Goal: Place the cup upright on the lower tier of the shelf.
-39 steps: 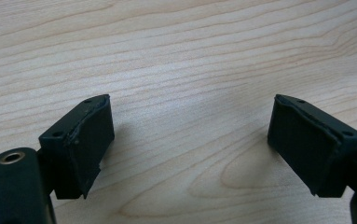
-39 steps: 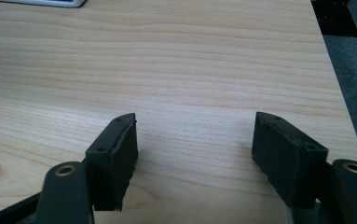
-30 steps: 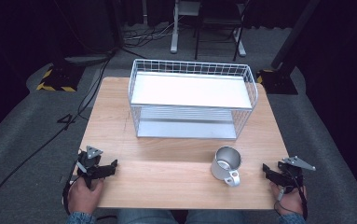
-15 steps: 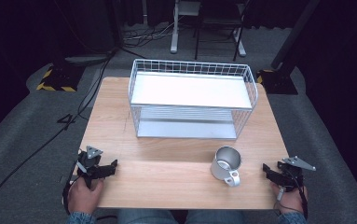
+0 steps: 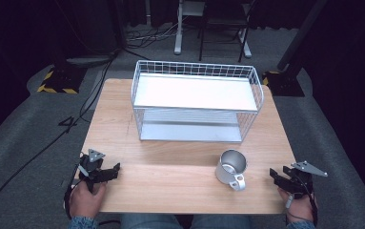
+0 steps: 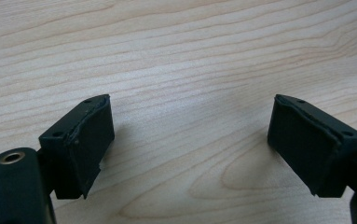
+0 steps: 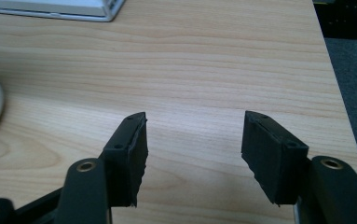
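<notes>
Clearly at rest, the left gripper point(image 5: 115, 168) sits open and empty on the table point(image 5: 170, 183); the mug point(image 5: 231, 169) stands before the wire basket point(image 5: 197, 102), near the right gripper point(image 5: 273, 175), whose empty jaws have just been closing.

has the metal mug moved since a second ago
No. The metal mug sits in the same spot on the table, just in front of the wire basket, handle toward the person.
</notes>
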`<state>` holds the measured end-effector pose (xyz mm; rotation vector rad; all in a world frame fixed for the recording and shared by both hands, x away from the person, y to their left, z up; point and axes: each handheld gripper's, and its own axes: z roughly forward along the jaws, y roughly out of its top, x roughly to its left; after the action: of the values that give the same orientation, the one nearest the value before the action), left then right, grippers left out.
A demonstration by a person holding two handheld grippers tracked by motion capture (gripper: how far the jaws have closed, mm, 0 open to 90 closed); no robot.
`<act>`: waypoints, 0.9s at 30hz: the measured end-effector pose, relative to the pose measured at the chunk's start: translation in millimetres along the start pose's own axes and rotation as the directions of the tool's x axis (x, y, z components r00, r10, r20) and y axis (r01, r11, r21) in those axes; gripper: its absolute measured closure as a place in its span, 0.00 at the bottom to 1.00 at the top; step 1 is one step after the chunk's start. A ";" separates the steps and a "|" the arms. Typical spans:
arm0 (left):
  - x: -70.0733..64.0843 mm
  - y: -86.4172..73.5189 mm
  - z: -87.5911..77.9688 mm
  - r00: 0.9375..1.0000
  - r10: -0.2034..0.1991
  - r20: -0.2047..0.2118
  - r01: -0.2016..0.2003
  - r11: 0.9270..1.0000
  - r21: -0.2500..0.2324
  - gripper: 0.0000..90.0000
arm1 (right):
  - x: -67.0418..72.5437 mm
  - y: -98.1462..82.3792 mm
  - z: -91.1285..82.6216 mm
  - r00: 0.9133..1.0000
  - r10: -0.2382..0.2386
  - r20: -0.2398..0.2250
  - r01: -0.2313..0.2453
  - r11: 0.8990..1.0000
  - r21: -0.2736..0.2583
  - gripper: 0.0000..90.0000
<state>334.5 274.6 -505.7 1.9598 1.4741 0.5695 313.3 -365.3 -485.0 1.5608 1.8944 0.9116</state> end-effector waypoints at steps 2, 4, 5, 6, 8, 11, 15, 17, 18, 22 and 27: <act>0.1 0.2 0.2 1.000 -0.003 -0.001 0.003 1.000 0.000 0.17 | 2.2 1.2 -5.6 1.000 -0.004 -0.014 0.004 1.000 -0.002 0.45; 0.0 0.2 0.2 1.000 -0.003 -0.001 0.003 1.000 -0.001 0.17 | 5.7 2.4 -11.9 0.999 -0.008 -0.035 0.008 1.000 -0.013 0.45; 0.0 0.1 0.2 1.000 -0.003 -0.001 0.003 1.000 -0.001 0.17 | 7.1 2.9 -13.8 0.999 -0.014 -0.041 0.013 1.000 -0.019 0.45; 0.0 0.1 0.2 1.000 -0.002 -0.001 0.002 1.000 -0.001 0.17 | 9.9 3.9 -17.6 0.998 -0.022 -0.052 0.020 0.999 -0.025 0.45; 0.0 0.1 0.2 1.000 -0.002 -0.001 0.002 1.000 -0.001 0.17 | 14.6 5.1 -22.7 0.997 -0.027 -0.073 0.024 0.999 -0.039 0.45; -0.1 0.1 0.2 1.000 -0.002 -0.001 0.002 1.000 -0.001 0.17 | 24.2 7.2 -30.6 0.994 -0.042 -0.098 0.037 0.998 -0.057 0.46; 0.0 0.0 0.1 1.000 -0.002 -0.001 0.002 1.000 -0.001 0.17 | 37.7 9.3 -42.7 0.989 -0.062 -0.135 0.053 0.996 -0.071 0.46; 0.0 0.1 0.1 1.000 -0.002 -0.001 0.002 1.000 -0.001 0.17 | 43.4 10.7 -47.9 0.985 -0.073 -0.156 0.062 0.995 -0.074 0.46; 0.0 0.1 0.1 1.000 -0.002 -0.001 0.002 1.000 -0.001 0.17 | 45.6 11.4 -49.9 0.984 -0.075 -0.164 0.063 0.995 -0.077 0.46; 0.0 0.1 0.2 1.000 -0.002 -0.001 0.002 1.000 -0.001 0.17 | 57.4 15.9 -60.8 0.974 -0.094 -0.207 0.078 0.993 -0.085 0.47; 0.0 0.1 0.2 1.000 -0.002 -0.001 0.002 1.000 -0.001 0.17 | 75.0 19.1 -66.9 0.959 -0.126 -0.255 0.104 0.990 -0.097 0.47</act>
<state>334.6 274.5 -505.8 1.9574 1.4764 0.5702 260.0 -301.2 -425.7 1.3192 2.0733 1.1746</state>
